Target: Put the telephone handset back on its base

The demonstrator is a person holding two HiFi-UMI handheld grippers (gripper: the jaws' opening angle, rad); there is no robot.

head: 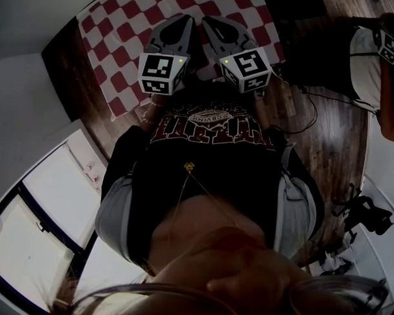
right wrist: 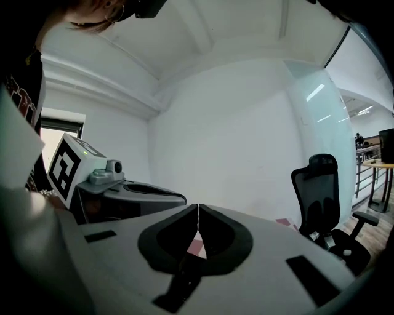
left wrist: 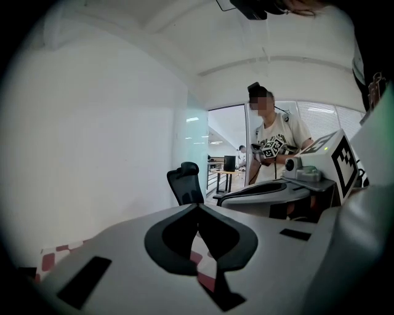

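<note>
Over the near edge of the bench, checked red and white, the left gripper and the right gripper hang side by side, near each other but apart, just ahead of the person's chest. Each pair of fingers is clenched tip to tip with nothing between them; only a sliver of the checked top shows through the gap behind the tips.

Neither the telephone handset nor its base appears in any of the 3 views, so where they lie cannot be told. The step in hand looks like getting set to find and reach for the handset.

To do that well, I would tip one gripper down toward the bench until the handset shows between its tips. Part those fingers before coming down, not on contact. Take the handset across its slim middle, so that it hangs balanced and both ends can meet the cradle together. The other gripper can steady the base by its edge.

Both grippers point almost level, only slightly downward, toward a pale wall and an office chair, not at the bench top.
</note>
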